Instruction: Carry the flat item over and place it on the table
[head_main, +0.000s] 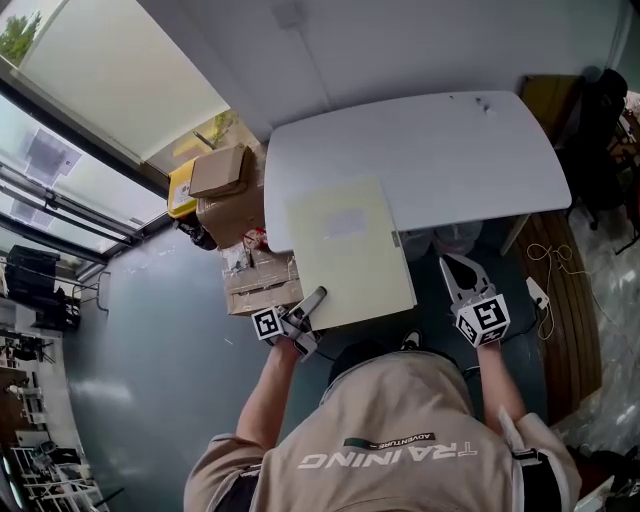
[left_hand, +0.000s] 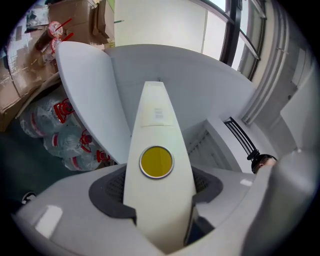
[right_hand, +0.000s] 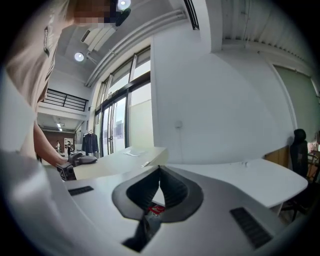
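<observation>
The flat item is a pale cream board (head_main: 350, 250) with a lighter label patch. Its far part lies over the near left edge of the white table (head_main: 440, 150), and its near part hangs out past the edge. My left gripper (head_main: 311, 306) is shut on the board's near left corner. In the left gripper view the board (left_hand: 157, 125) runs out between the jaws over the table (left_hand: 200, 85) and bears a yellow disc. My right gripper (head_main: 458, 272) hangs to the right of the board, below the table's near edge. It is shut (right_hand: 160, 172) and holds nothing.
Cardboard boxes (head_main: 235, 195) and a yellow object (head_main: 182, 188) are stacked left of the table. A pack of water bottles (left_hand: 65, 135) lies beneath them. A black chair (head_main: 600, 130) stands at the far right, and a cable (head_main: 545, 260) lies on the floor there. Windows run along the left.
</observation>
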